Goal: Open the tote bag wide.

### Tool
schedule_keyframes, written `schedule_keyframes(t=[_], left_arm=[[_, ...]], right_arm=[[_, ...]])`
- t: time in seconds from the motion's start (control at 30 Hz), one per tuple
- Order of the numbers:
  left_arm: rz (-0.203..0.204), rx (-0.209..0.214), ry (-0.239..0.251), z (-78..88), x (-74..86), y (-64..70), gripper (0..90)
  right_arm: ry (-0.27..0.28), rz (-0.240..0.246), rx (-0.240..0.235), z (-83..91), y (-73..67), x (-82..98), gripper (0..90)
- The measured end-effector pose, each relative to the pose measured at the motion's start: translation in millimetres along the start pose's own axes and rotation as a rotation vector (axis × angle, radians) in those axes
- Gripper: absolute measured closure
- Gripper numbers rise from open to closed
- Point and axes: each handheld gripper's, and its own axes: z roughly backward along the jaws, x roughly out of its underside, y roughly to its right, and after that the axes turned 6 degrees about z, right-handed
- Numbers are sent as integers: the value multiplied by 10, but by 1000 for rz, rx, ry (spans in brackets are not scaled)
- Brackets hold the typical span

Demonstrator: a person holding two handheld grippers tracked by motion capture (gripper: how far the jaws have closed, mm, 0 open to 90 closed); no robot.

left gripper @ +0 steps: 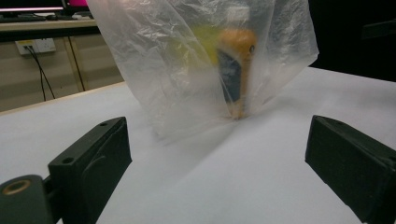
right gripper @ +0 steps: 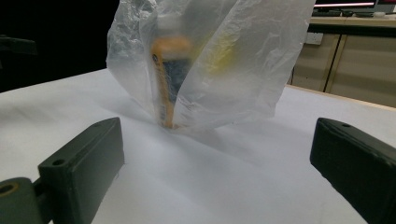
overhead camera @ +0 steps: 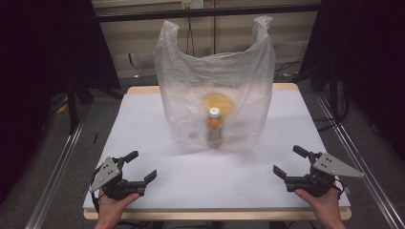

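A clear plastic bag [overhead camera: 239, 71] stands upright at the middle of the white table [overhead camera: 200, 176], its two handles raised. Inside it an orange bottle [overhead camera: 215, 129] with a white cap stands upright, with a yellow round thing [overhead camera: 218, 102] behind it. The bag [left gripper: 154, 56] and the bottle [left gripper: 236, 70] appear ahead of the left gripper's jaws, and the bag [right gripper: 247, 60] and bottle [right gripper: 170, 79] ahead of the right's. My left gripper [overhead camera: 141, 166] rests open near the front left corner. My right gripper [overhead camera: 289, 162] rests open near the front right corner. Nothing lies between either pair of jaws.
Dark stands and curtains flank the table on both sides. A wall with cables and a socket [overhead camera: 191, 5] runs behind it. Metal rails [overhead camera: 57, 167] run along the floor beside the table. Bare white surface lies between the grippers and the bag.
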Motion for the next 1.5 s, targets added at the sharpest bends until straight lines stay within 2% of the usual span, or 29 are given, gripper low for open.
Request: schedule_keyframes(t=[0.07, 0.1, 0.13, 0.17, 0.23, 0.27, 0.3, 0.37, 0.43, 0.47, 0.53, 0.6, 0.63, 0.67, 0.7, 0.83, 0.9, 0.93, 1.0, 1.03, 1.17, 1.2, 1.27, 1.3, 1.33, 1.4, 1.43, 1.47, 1.5], left_arm=[[12, -7, -6, -1, 3, -10, 72], [2, -11, -12, 3, 1, -31, 75], [27, -9, -6, -3, 8, -26, 82], [32, -10, -9, -6, 9, -36, 88], [29, -15, -23, -8, 6, -57, 101], [37, -12, -24, -9, 5, -58, 121], [24, -13, -34, -3, 1, -69, 145], [15, -11, -52, 3, -4, -75, 245], [31, 14, -65, -22, -11, -72, 307], [38, 28, -63, -37, -13, -70, 407], [17, 31, -75, -65, -31, -57, 441], [14, 46, -82, -93, -54, -43, 523], [12, 61, -88, -104, -65, -43, 532], [21, 63, -88, -125, -76, -20, 601], [11, 66, -92, -138, -90, -15, 601], [25, 94, -106, -194, -128, 9, 655], [42, 101, -112, -219, -140, 0, 665], [61, 107, -122, -243, -154, -26, 709], [52, 102, -131, -252, -165, -43, 729], [68, 124, -131, -272, -178, -62, 750], [58, 127, -140, -330, -229, -100, 846], [71, 154, -132, -353, -244, -114, 859], [75, 138, -134, -383, -280, -110, 889], [60, 149, -138, -404, -304, -129, 898], [64, 142, -137, -431, -328, -130, 900], [66, 162, -139, -485, -369, -152, 900], [63, 149, -143, -534, -404, -153, 900], [65, 181, -149, -561, -425, -173, 900], [58, 152, -146, -586, -446, -165, 900]], right_arm=[[-2, -1, 4, -3, 1, 1, 37], [-5, -3, 8, -8, -2, 1, 52], [-11, -1, 12, -14, -1, 2, 57], [-23, -5, 10, -23, -3, 4, 61], [-27, -7, 9, -28, -3, 5, 66], [-30, -2, 3, -33, 5, 6, 80], [-35, -5, -3, -35, 11, 7, 115], [-42, -17, -31, -47, 21, 1, 151], [-38, -16, -47, -64, 29, -4, 263], [-40, -23, -58, -74, 34, -10, 298], [-43, -24, -83, -89, 49, -19, 413], [-45, -26, -93, -111, 67, -34, 459], [-46, -28, -96, -122, 73, -40, 484], [-53, -25, -106, -141, 90, -52, 568], [-53, -25, -106, -141, 90, -52, 568], [-60, -29, -133, -177, 128, -88, 661], [-56, -35, -132, -199, 139, -109, 713], [-60, -38, -150, -225, 153, -132, 751], [-63, -41, -161, -242, 159, -144, 774], [-64, -39, -167, -265, 160, -154, 796], [-83, -44, -195, -353, 169, -234, 859], [-76, -45, -200, -379, 170, -258, 876], [-78, -48, -207, -409, 175, -303, 889], [-76, -50, -214, -430, 176, -327, 897], [-75, -56, -228, -448, 182, -347, 900], [-85, -63, -234, -490, 194, -395, 900], [-83, -63, -234, -506, 204, -418, 900], [-78, -68, -239, -538, 224, -453, 900], [-76, -67, -243, -557, 236, -474, 900]])
